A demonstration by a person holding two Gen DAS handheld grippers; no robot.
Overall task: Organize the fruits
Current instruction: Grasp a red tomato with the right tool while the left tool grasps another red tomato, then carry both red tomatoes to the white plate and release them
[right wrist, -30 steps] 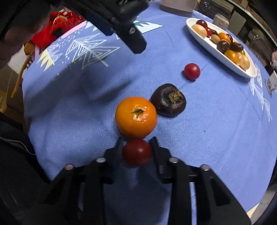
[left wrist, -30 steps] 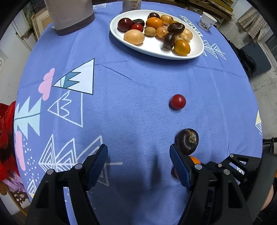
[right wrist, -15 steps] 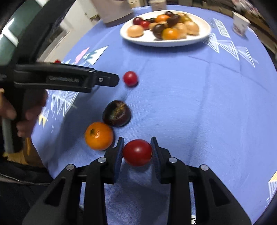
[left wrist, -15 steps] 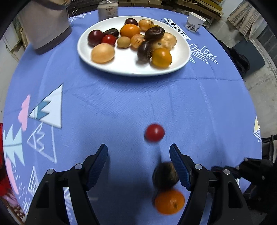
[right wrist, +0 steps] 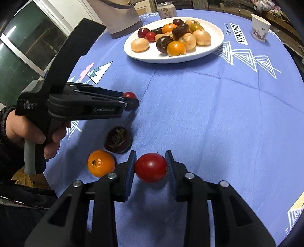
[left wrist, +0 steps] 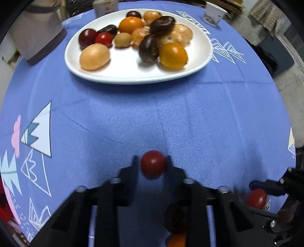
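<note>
Blue patterned cloth covered the bench (right wrist: 209, 117), with a white plate (right wrist: 216, 38) of mixed fruit at its far side. Nearer, the left tongs (left wrist: 153, 164) had just closed on a small red tomato (left wrist: 153, 163), and the right tongs (right wrist: 151, 167) gripped a second tomato (right wrist: 151, 167). A tangerine (right wrist: 101, 163) and a dark fruit (right wrist: 118, 139) lay just beside each other on the cloth.

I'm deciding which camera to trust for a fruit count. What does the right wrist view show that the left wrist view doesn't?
Only the right wrist view shows the hand holding the left gripper, a drink can, and the loose orange and dark fruit whole. Only the left wrist view shows the right gripper from outside. Both show the white plate of fruit, the paper cup, and each gripper shut on a red tomato; the left's jaws have just closed.
</note>
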